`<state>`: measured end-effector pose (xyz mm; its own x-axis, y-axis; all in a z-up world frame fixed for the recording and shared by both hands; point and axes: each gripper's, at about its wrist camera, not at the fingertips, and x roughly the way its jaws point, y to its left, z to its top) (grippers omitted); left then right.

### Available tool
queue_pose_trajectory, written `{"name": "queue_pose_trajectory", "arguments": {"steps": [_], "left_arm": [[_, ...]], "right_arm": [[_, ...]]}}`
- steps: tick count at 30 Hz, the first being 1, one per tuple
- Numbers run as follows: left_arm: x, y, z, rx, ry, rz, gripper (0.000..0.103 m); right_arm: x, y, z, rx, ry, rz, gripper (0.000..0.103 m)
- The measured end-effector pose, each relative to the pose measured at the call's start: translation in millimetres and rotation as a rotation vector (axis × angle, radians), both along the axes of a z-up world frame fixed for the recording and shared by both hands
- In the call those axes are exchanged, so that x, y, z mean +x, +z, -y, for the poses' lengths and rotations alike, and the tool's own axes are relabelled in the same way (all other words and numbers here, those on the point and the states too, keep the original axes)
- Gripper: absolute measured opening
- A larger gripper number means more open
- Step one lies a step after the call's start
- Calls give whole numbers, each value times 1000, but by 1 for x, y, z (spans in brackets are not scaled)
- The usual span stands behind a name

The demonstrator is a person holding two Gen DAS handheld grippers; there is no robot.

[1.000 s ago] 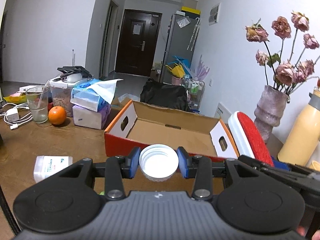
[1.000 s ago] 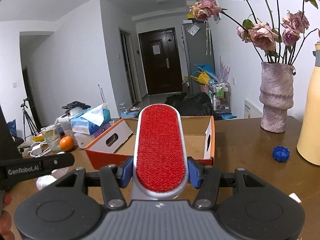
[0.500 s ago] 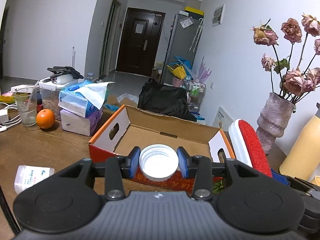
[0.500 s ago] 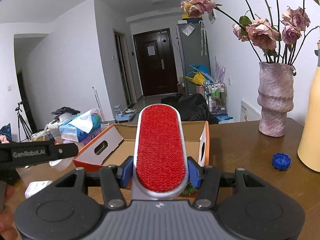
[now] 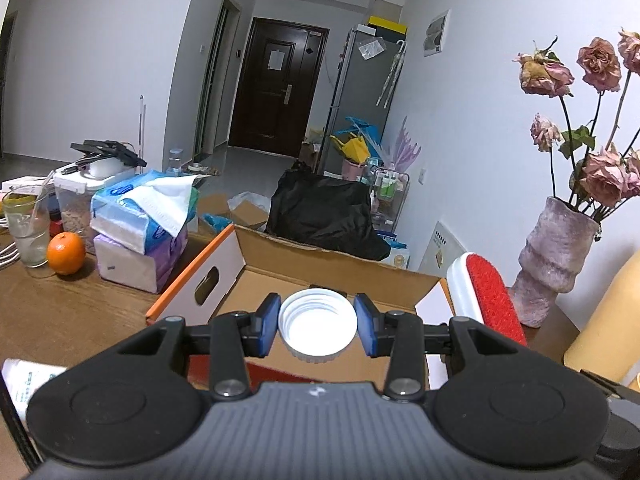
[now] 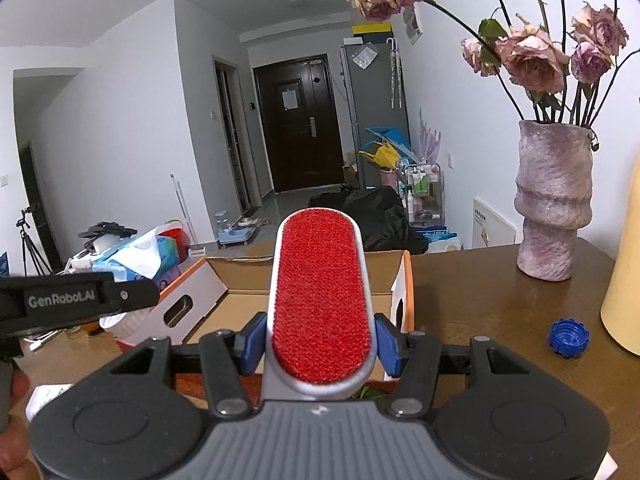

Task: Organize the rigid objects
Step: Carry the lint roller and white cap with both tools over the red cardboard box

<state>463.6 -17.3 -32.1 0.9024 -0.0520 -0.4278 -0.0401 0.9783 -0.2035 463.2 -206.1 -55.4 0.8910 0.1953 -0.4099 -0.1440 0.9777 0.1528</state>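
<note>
My left gripper (image 5: 318, 326) is shut on a white screw cap (image 5: 318, 322) and holds it above the near part of the open orange cardboard box (image 5: 218, 264). My right gripper (image 6: 320, 342) is shut on a red lint brush (image 6: 322, 296) with a white rim, held over the near right part of the same box (image 6: 192, 300). The brush also shows in the left wrist view (image 5: 486, 294), to the right of the cap. The left gripper's body (image 6: 76, 300) shows at the left of the right wrist view, with the cap's ribbed side (image 6: 120, 326) under it.
A blue cap (image 6: 568, 338), a mauve vase of dried roses (image 6: 554, 204) and a yellow bottle (image 6: 626, 280) stand on the wooden table right of the box. Tissue packs (image 5: 140, 232), an orange (image 5: 66, 254), a glass (image 5: 28, 226) and a white bottle (image 5: 28, 378) are on the left.
Both grippers moved forward and up, carrying the cap and the brush from in front of the box to above its near part. Both grips stayed shut.
</note>
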Motion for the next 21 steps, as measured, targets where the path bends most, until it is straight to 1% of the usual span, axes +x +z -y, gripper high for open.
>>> {"name": "queue_pose_trajectory", "arguments": {"steps": [9, 21], "left_arm": [[38, -7, 4, 5, 10, -21, 41], [82, -21, 2, 45, 45, -62, 41]], "right_arm": [[33, -4, -1, 9, -24, -27, 55], [89, -6, -9, 39, -34, -66, 55]]}}
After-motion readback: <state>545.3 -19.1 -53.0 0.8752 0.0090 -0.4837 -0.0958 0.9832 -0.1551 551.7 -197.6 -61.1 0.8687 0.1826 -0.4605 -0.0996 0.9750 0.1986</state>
